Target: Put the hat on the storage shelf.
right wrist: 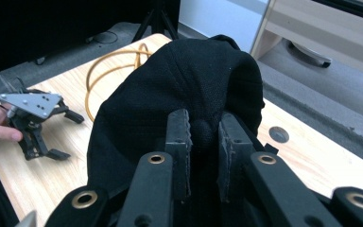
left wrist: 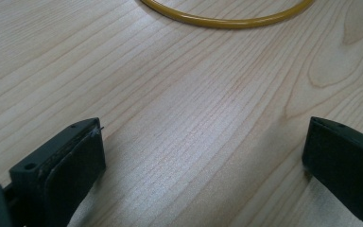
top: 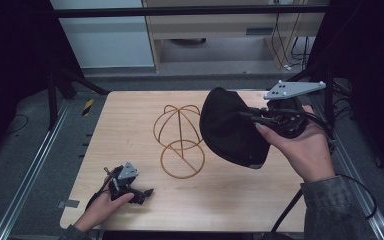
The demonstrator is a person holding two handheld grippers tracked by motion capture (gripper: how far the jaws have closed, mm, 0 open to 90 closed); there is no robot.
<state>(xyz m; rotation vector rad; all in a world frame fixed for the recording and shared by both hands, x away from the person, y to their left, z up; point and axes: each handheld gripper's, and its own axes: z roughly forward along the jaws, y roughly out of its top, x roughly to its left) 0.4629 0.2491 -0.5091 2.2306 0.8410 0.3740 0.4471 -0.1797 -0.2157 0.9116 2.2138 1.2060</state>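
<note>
Your right claw (right wrist: pixel 203 142) is clamped on the black cap (top: pixel 230 127), its two jaws pinching a fold of fabric near the crown button, as the right gripper view shows. So the pick-up looks done: the cap hangs off the desk (top: pixel 230 205) in that claw, tilted with its open side toward your hand and its brim end lowest.

The wire hat stand (top: pixel 180 140) is just beside the held cap, on the far side from your right hand, and nearly touching the cap's edge in the high view; whether they actually touch I cannot tell. The stand's dome of gold wire is bare, with nothing seated on it. Judging by that, what is left is the main part: carrying the cap over the dome, lowering it so the crown settles on the wires, and letting go.

Your left claw (top: pixel 135 192) rests low on the desk, well apart from the cap and nearer to you than the stand. Its jaws stand wide apart with only bare wood between them, and the base ring of the stand lies ahead of them in the left gripper view. It holds nothing, so it is free to steady the stand's base if the cap drags on it.
</note>
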